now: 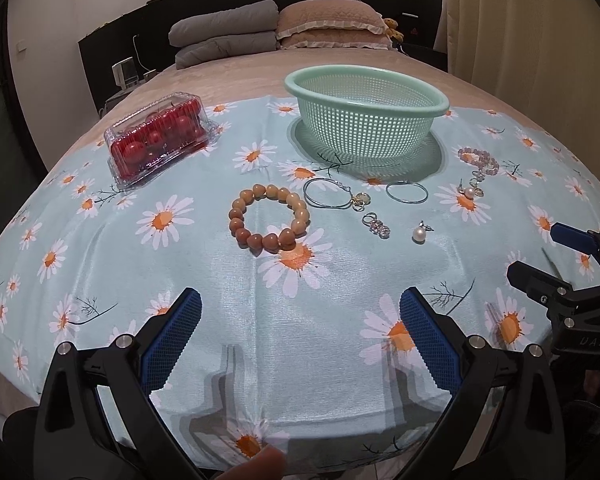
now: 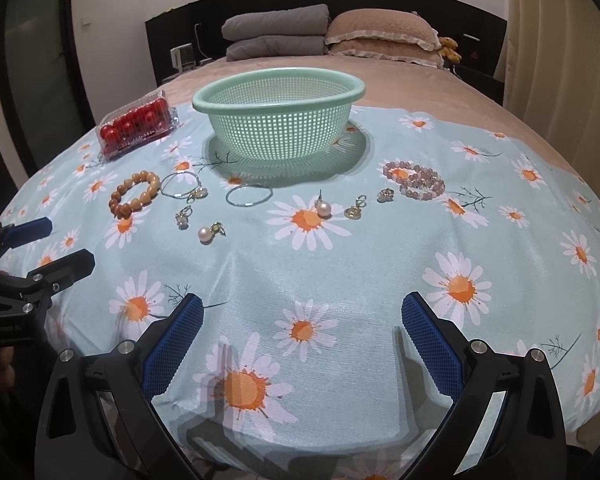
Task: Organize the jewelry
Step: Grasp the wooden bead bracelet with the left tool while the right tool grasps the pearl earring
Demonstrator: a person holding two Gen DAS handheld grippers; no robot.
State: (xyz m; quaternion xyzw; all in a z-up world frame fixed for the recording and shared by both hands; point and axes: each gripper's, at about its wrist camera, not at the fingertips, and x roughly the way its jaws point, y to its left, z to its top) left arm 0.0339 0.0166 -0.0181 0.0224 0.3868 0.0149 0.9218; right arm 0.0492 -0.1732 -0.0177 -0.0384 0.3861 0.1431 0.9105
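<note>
Mint-green basket (image 2: 278, 120) stood empty at the far centre of the daisy cloth (image 2: 340, 280); jewelry (image 2: 324, 209) lay scattered just before it, while left gripper (image 1: 300, 340) and right gripper (image 2: 302, 344) hung spread wide, holding nothing.

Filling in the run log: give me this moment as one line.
stage: start | left gripper: open, empty | right gripper: open, empty | basket: empty | jewelry on cloth | brown bracelet untouched

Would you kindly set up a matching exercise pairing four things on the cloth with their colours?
Things:
1. basket
2. clear box's beads
3. heart-bead bracelet
4. round-bead bracelet

Colours:
A. red
B. pale pink
C. mint green
D. tan and brown

Pairs: 1-C, 2-A, 3-D, 4-B
</note>
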